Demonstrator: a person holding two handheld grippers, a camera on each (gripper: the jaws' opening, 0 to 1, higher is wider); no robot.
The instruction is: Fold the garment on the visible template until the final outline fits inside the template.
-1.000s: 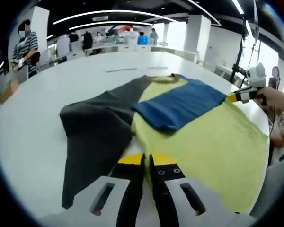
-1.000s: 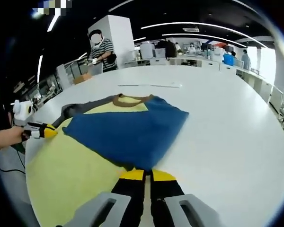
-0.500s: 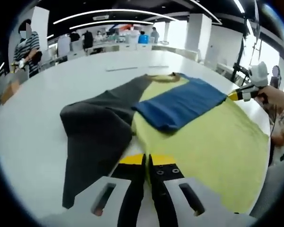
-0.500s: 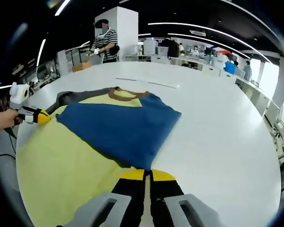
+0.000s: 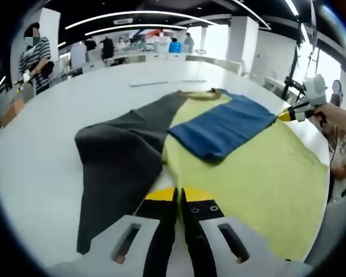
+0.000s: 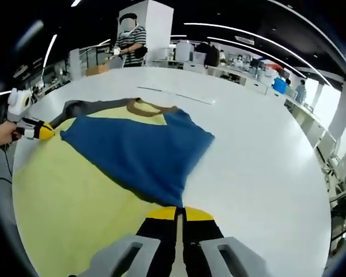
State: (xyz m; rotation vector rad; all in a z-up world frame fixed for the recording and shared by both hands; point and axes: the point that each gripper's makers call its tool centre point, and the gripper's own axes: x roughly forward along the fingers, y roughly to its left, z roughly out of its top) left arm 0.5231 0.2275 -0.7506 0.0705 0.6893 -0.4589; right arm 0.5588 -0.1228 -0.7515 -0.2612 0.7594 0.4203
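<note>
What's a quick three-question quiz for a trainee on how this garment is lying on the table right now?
1. True or false: the blue sleeve lies folded over the yellow body.
2. Multiple choice: the dark grey sleeve is A) folded on top of the blue sleeve, B) spread out on the white table, C) rolled into a ball.
3. Fill in: the collar at the neck is ____ in colour.
Key: 1 true; 2 B; 3 brown.
</note>
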